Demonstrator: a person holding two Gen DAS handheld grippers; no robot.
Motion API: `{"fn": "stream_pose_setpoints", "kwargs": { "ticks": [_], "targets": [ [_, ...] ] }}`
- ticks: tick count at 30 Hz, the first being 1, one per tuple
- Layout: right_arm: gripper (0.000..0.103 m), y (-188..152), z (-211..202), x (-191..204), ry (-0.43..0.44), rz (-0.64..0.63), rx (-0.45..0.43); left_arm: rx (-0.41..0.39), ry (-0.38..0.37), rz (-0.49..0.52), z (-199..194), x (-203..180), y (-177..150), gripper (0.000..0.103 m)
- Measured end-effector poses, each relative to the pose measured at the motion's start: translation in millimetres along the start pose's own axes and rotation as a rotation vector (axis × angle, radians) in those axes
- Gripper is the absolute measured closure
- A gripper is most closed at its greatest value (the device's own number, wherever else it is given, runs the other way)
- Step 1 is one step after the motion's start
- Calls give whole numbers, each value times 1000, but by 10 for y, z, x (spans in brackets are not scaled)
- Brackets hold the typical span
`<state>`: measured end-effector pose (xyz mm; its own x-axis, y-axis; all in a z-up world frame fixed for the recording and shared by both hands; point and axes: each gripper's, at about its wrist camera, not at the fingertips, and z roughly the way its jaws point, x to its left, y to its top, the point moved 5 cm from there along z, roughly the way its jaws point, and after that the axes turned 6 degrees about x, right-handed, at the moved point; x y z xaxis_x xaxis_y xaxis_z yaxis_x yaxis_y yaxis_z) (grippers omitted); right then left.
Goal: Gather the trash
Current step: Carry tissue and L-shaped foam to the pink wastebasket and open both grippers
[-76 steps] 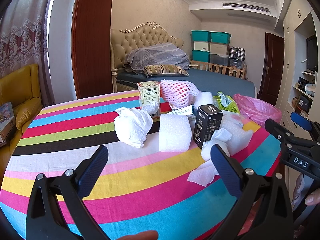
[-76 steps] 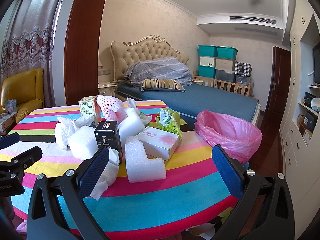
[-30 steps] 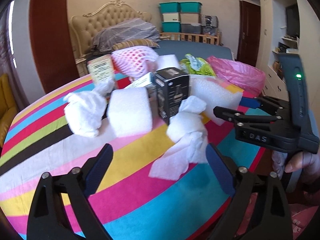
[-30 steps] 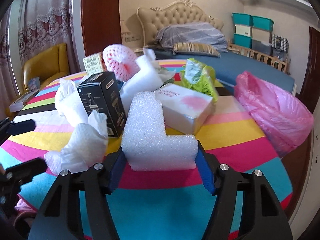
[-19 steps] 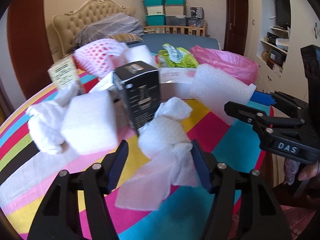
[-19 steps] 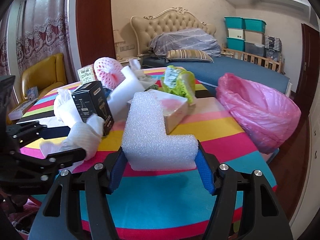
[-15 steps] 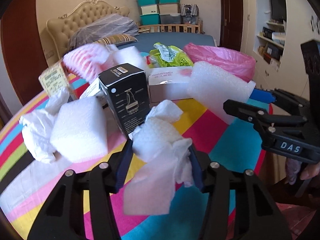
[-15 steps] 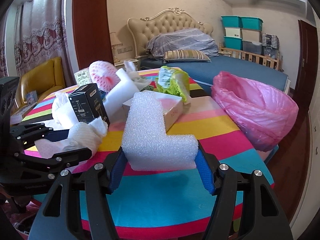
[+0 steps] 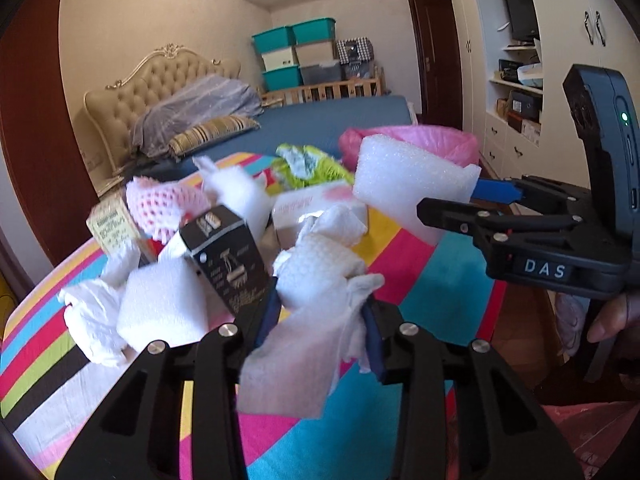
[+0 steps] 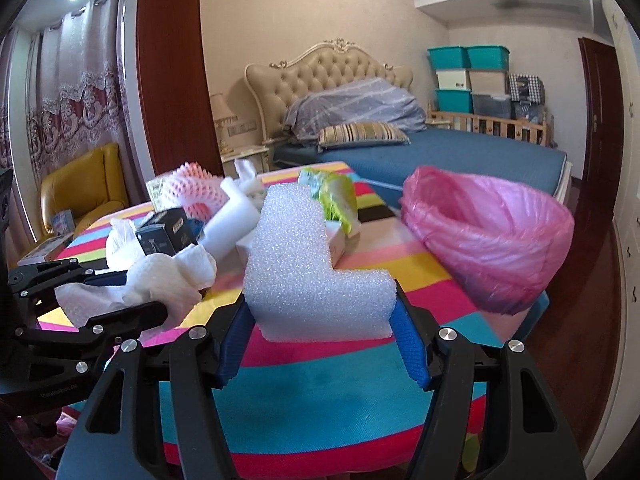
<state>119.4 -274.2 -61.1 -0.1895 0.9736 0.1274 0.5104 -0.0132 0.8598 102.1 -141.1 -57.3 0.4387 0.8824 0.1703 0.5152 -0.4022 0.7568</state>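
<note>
Crumpled white paper towel [image 9: 320, 280] pinched in left gripper [image 9: 320, 320], bubbly L-shaped foam block [image 10: 316, 272] clamped in right gripper [image 10: 324, 332], both over striped tablecloth [image 10: 360, 384] near crinkly pink bag [image 10: 488, 240].

Crumpled white tissue [image 9: 320, 280] and L-shaped foam [image 10: 312, 272] held above striped table.

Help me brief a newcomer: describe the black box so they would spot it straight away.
Find the striped table and its pile of white trash. The black box stands between a white foam block and crumpled paper. It is the only dark, printed carton there.
</note>
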Motion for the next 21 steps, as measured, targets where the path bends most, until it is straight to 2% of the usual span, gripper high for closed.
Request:
{"fn": "stream_pose_setpoints", "kwargs": {
  "ticks": [6, 11, 21],
  "targets": [
    [41, 97, -49, -169, -52, 9, -26, -35, -19, -31, 33, 52, 228, 66],
    [41, 220, -102, -430, -123, 26, -50, -57, -78, -48, 157, 13, 536, 66],
    [41, 539, -79, -1292, -294, 87, -66, -68, -216, -79, 674, -336, 1362, 65]
  ]
}}
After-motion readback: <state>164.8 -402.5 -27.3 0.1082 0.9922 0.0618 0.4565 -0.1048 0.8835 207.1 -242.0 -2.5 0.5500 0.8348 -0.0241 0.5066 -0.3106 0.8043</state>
